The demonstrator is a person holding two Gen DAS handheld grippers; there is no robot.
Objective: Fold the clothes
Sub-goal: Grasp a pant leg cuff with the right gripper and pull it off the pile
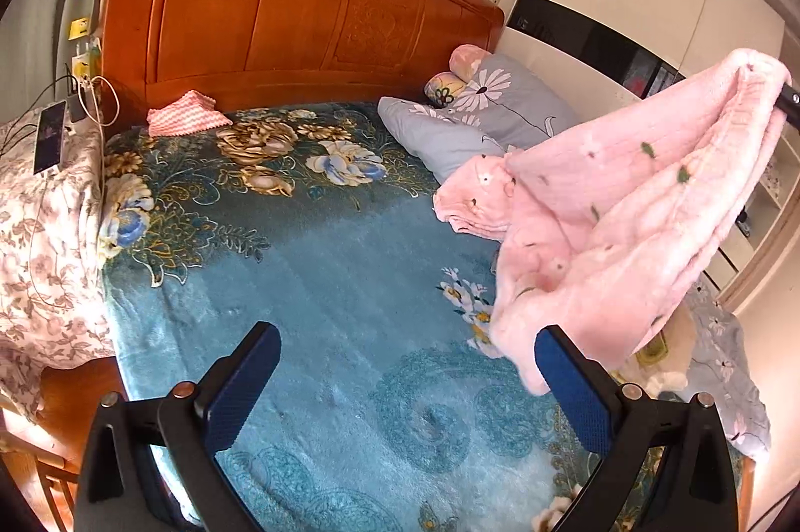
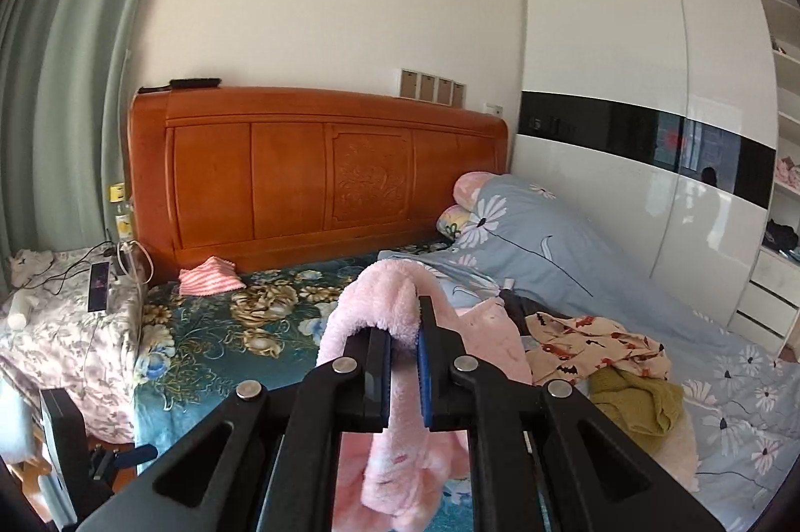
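A fluffy pink garment (image 1: 625,222) with small printed spots hangs above the right side of the bed, lifted by one edge at the upper right, its lower part trailing onto the blue blanket (image 1: 320,282). My right gripper (image 2: 404,332) is shut on a fold of this pink garment (image 2: 380,307), which drapes over and down between the fingers. My left gripper (image 1: 405,357) is open and holds nothing; its right blue pad (image 1: 570,387) lies just below the garment's hanging hem.
A folded pink-and-white striped cloth (image 1: 185,114) lies by the wooden headboard (image 1: 300,7). Grey floral pillows (image 1: 480,117) and a duvet fill the right side. A patterned cream garment (image 2: 595,347) and an olive one (image 2: 635,402) lie there. A nightstand with a phone (image 1: 50,137) stands left.
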